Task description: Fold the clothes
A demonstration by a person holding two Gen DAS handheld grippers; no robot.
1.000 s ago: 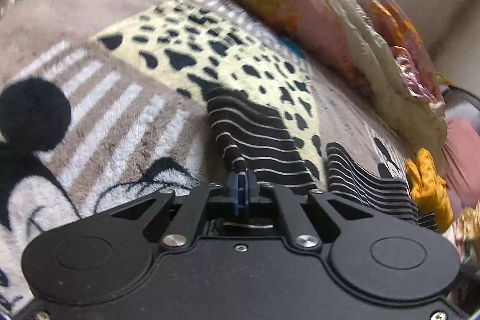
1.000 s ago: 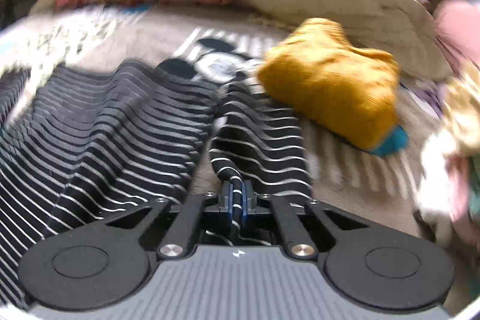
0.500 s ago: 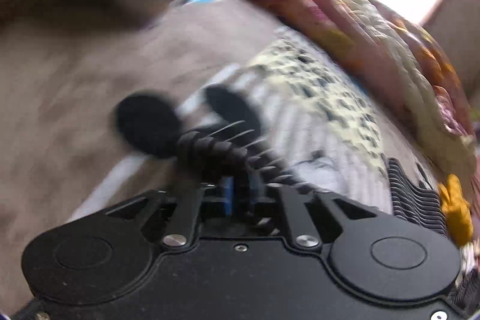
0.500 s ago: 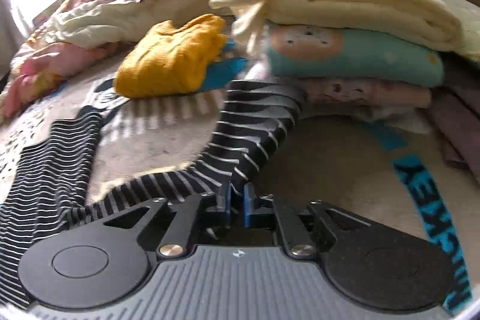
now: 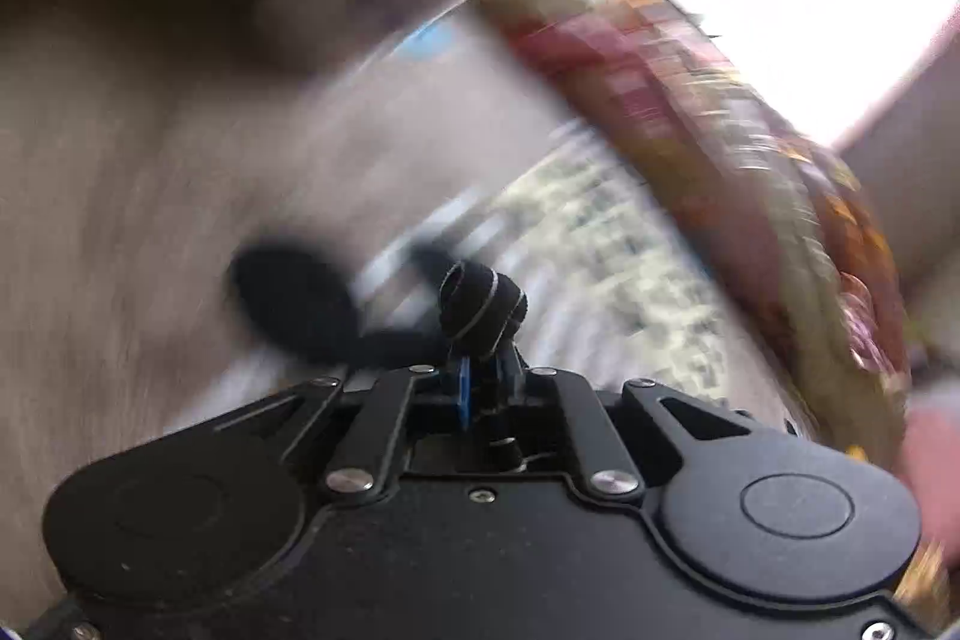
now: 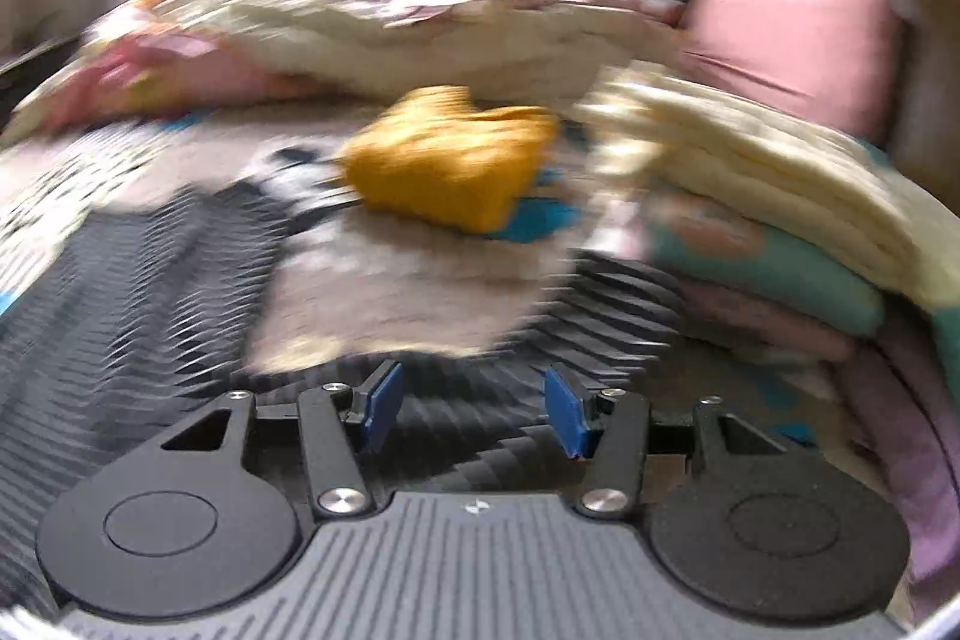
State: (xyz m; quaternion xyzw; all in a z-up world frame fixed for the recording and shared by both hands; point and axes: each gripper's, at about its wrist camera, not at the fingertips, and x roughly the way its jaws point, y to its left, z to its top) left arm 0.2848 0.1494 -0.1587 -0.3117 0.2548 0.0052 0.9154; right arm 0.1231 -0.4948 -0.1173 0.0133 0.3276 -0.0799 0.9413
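Left gripper [image 5: 483, 379] pinching striped garment [image 5: 480, 307] bunch

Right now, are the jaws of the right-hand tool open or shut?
Open. The right gripper has its two blue pads spread wide apart, holding nothing, with the black striped garment lying beneath the gap.

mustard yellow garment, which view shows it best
The right wrist view: the mustard yellow garment lies bunched mid-frame on the blanket, blurred but whole. In the left wrist view, motion blur leaves no garment of that colour recognisable.
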